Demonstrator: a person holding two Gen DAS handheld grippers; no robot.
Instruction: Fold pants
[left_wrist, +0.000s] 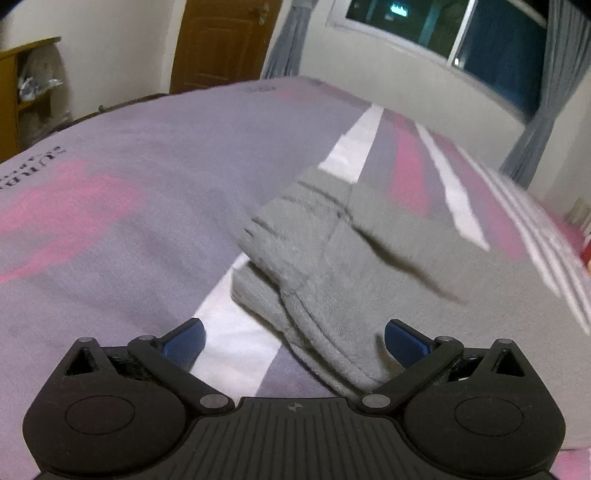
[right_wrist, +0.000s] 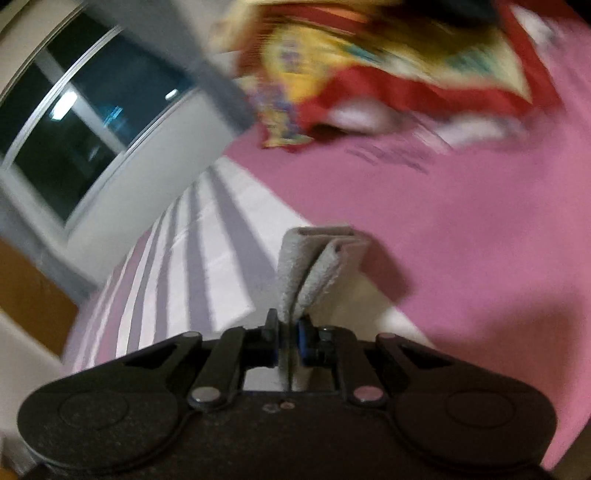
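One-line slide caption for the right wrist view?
Right claw shut on a folded edge of grey fleece pants above the pink and striped bedsheet.

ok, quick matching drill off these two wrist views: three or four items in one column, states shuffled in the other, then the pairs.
1. left gripper
2. right gripper
3. pants
4. quilt

a. partly folded on the bed
b. jaws wide open
c. red and yellow, bunched, blurred
d. clamped on grey fabric

Pairs: 1-b, 2-d, 3-a, 4-c

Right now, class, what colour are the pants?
Light grey pants, fleecy; clearest in the left wrist view.
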